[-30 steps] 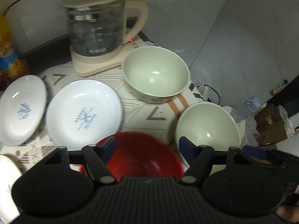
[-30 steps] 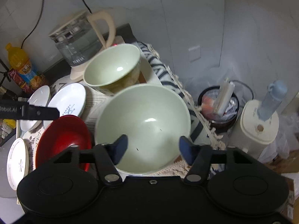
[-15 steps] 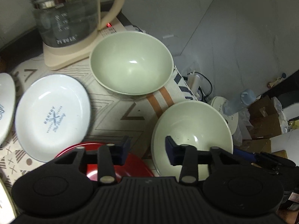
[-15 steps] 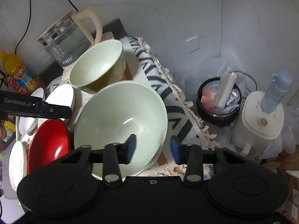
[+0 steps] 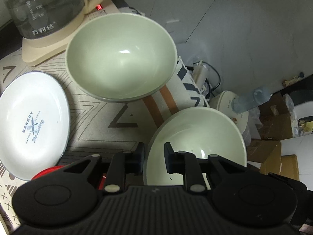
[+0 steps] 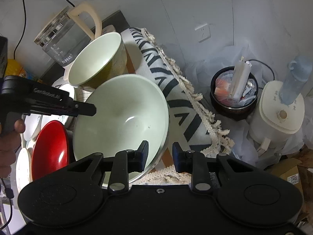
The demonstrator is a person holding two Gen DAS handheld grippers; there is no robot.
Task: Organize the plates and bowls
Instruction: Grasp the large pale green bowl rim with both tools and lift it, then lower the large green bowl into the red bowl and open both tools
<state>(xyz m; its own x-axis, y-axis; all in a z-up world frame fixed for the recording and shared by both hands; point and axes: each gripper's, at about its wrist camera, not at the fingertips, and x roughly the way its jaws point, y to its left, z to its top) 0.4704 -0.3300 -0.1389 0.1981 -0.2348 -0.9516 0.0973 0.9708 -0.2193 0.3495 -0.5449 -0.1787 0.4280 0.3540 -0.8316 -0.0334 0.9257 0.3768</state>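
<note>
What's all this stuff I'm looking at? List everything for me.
Green bowls: 2, pale green; near bowl at the table edge, far bowl by the kettle.
White plate: 1, blue print, left.
Red bowl: 1, beside near bowl.
Glass kettle: 1, cream base, back.
Patterned cloth: 1, under the dishes.
Bin: 1, dark, floor.
Left gripper: black, closing over near bowl's rim.
Right gripper: black, closing over its opposite rim.

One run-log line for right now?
left gripper: closing astride near bowl rim | right gripper: closing astride opposite rim | far bowl: on cloth, untouched
</note>
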